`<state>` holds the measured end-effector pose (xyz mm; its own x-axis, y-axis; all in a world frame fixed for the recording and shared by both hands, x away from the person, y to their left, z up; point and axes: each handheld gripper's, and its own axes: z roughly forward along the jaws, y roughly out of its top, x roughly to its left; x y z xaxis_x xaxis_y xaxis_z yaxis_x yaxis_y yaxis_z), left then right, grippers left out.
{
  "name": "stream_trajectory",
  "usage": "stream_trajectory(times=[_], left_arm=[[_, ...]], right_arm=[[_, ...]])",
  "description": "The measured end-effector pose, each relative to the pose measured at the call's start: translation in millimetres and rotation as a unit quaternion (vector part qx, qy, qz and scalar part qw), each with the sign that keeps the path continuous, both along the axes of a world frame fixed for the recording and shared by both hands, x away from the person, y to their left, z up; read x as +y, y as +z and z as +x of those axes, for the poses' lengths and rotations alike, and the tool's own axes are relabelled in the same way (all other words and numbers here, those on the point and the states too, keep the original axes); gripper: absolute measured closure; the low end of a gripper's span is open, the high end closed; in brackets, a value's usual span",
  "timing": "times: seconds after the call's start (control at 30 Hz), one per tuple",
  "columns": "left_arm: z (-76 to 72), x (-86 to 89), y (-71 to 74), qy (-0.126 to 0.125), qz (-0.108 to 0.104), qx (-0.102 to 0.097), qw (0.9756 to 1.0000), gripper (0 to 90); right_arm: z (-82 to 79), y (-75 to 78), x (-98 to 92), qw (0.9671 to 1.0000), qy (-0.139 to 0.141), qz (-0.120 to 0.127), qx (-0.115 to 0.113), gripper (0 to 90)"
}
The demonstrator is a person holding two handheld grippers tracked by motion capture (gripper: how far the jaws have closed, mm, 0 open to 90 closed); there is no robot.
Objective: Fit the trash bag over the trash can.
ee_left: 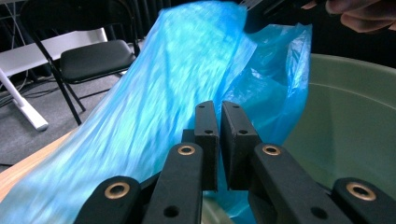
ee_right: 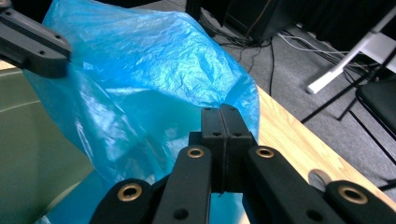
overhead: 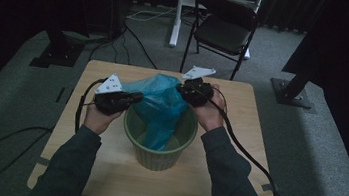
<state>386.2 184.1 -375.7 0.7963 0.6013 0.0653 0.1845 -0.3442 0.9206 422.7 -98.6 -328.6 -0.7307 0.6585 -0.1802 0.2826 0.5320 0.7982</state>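
The blue bag hides much of the green bin.

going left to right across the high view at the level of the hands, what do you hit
black left tool under its white three-cornered plate → crumpled blue plastic bag rising out of the round green ribbed bin → black right tool held in the person's right hand → bare right edge of the light wooden table

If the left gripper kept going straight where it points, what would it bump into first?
Probably the blue plastic bag, which lies right ahead of the left gripper and over the green bin; beyond it looks like the right gripper.
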Motion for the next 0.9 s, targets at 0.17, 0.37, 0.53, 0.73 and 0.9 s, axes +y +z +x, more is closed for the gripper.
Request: stream_trajectory(times=[0.17,0.37,0.53,0.73,0.9], left_arm=[[-0.9,6.3,-1.4,0.006,-0.003,0.001,1.0,85.7],[-1.2,14.3,-3.2,0.016,-0.006,0.002,0.9998,88.1],[-1.5,18.0,-4.2,0.021,-0.01,0.003,0.9997,89.3],[-1.8,23.7,-6.0,0.028,-0.011,0.005,0.9995,89.6],[-1.7,28.4,-8.0,0.039,-0.011,0.006,0.9992,89.6]], right_arm=[[-4.4,2.8,-12.0,0.9999,-0.002,0.014,-0.001,90.0],[-10.1,-0.1,-27.0,0.9995,-0.008,0.03,0.005,90.0],[-13.7,-3.8,-39.1,0.9991,-0.012,0.039,0.011,90.0],[-18.2,-8.7,-53.0,0.9986,-0.017,0.047,0.018,90.0],[-22.0,-12.7,-63.1,0.9983,-0.023,0.049,0.021,90.0]])
